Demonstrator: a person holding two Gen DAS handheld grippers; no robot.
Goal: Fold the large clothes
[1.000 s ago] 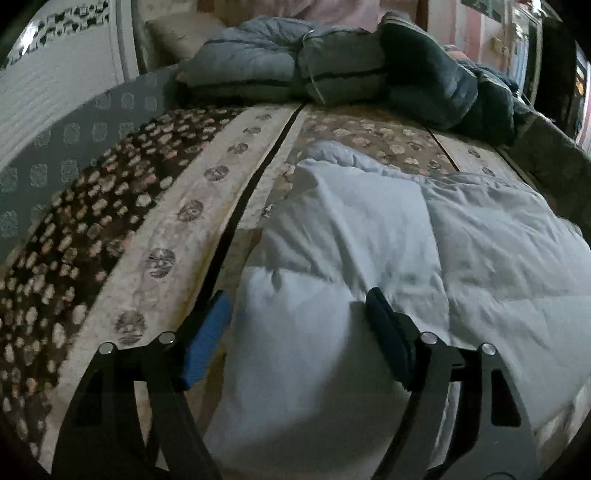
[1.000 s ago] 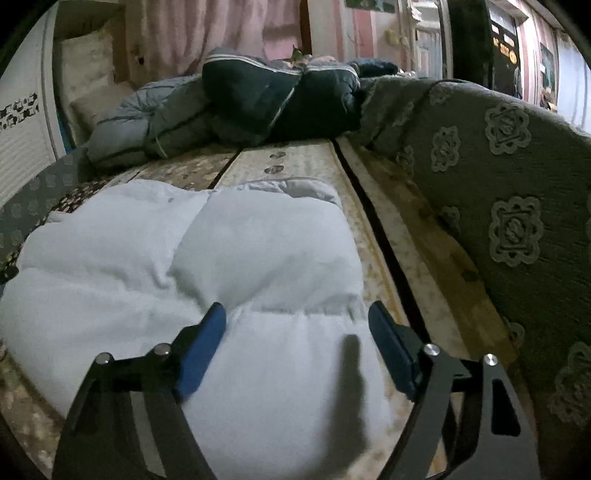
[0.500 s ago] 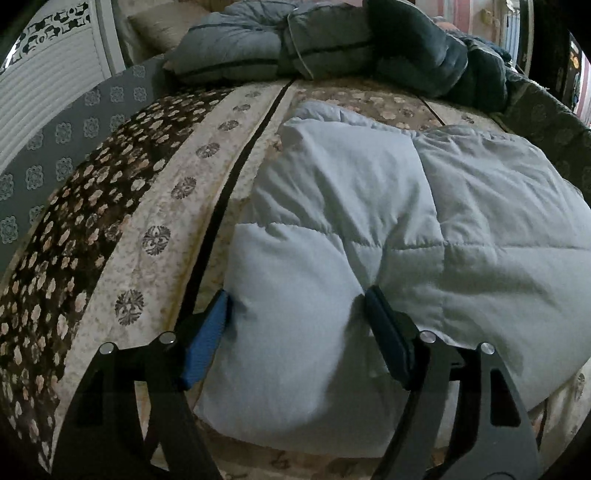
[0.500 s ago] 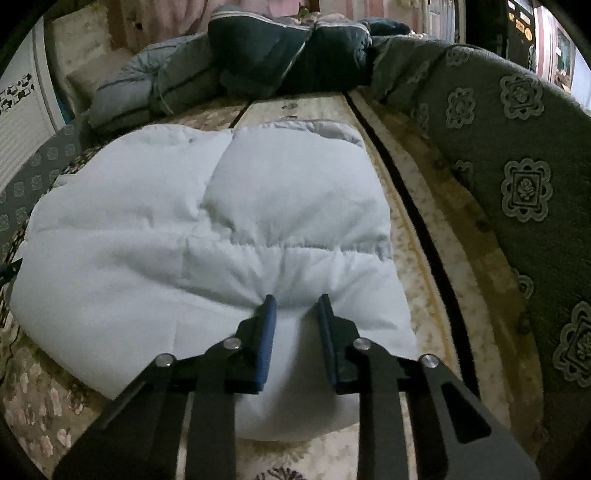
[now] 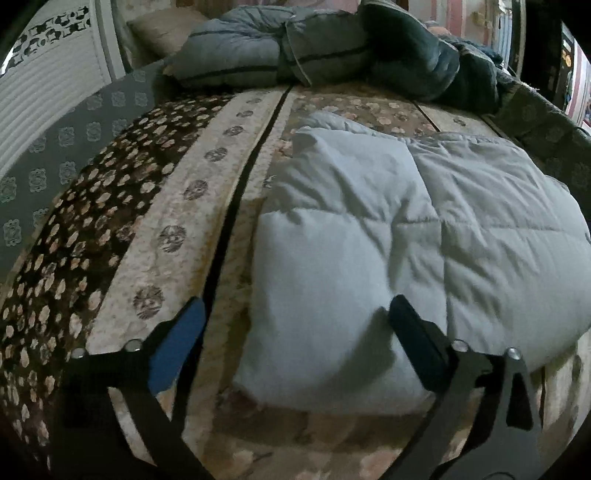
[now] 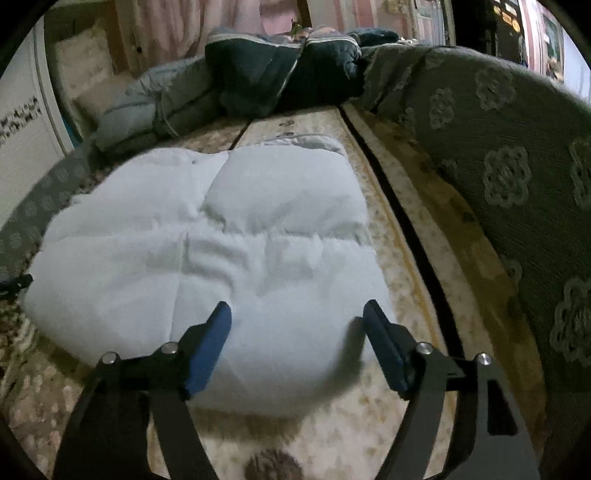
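Note:
A pale, puffy quilted jacket (image 5: 424, 236) lies folded flat on the patterned bedspread (image 5: 159, 229). My left gripper (image 5: 297, 317) hovers at the jacket's near left corner, its jaws opening wide. One blue pad (image 5: 181, 339) is over the bedspread and the other pad (image 5: 410, 325) over the jacket, and neither presses on it. In the right wrist view the same jacket (image 6: 221, 236) fills the middle. My right gripper (image 6: 297, 315) is over its near right edge, jaws opening. The fabric lies between the pads without being pinched.
A heap of grey and dark blue padded garments (image 5: 332, 48) lies at the far end, with a pillow (image 5: 162, 26) behind it. A grey-green patterned backrest (image 6: 509, 184) runs along the right side. A white ribbed panel (image 5: 48, 92) stands on the left.
The right gripper closed to a narrow gap over the jacket's near edge half a second ago and has spread again. The left jaws have widened. Both grippers have drawn back towards the near edge.

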